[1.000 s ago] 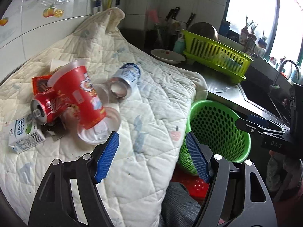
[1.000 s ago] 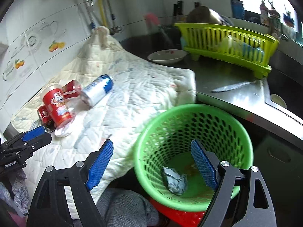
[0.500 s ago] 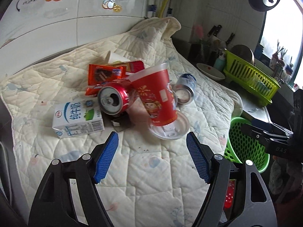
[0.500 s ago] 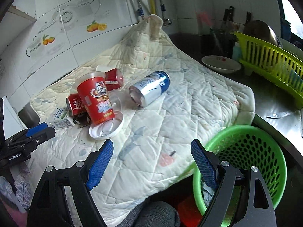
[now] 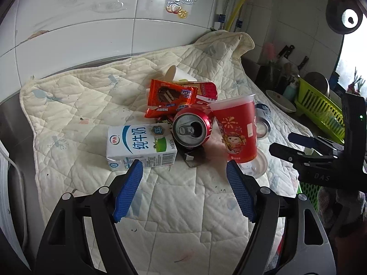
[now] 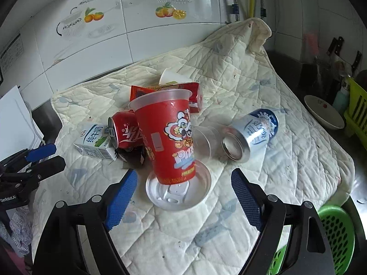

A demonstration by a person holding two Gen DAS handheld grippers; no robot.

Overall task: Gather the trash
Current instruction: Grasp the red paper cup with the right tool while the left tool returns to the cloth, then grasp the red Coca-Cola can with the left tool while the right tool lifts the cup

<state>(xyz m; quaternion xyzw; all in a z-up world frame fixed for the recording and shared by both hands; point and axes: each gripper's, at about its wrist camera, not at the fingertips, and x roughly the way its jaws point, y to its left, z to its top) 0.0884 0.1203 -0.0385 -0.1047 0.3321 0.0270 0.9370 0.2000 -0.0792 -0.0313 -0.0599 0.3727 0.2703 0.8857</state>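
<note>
**Pile still waiting on the quilt**

Both grippers gape wide with nothing held: the left gripper (image 5: 184, 189) faces the milk carton (image 5: 141, 145) and cola can (image 5: 192, 129), the right gripper (image 6: 183, 197) frames the lid (image 6: 179, 192) under the tilted red cup (image 6: 168, 135), which looks empty. Beyond lie a silver can (image 6: 252, 135) and wrappers (image 5: 170, 97). Nothing here looks collected yet; the green basket (image 6: 337, 233) sits beside the right jaw, contents hidden
</note>
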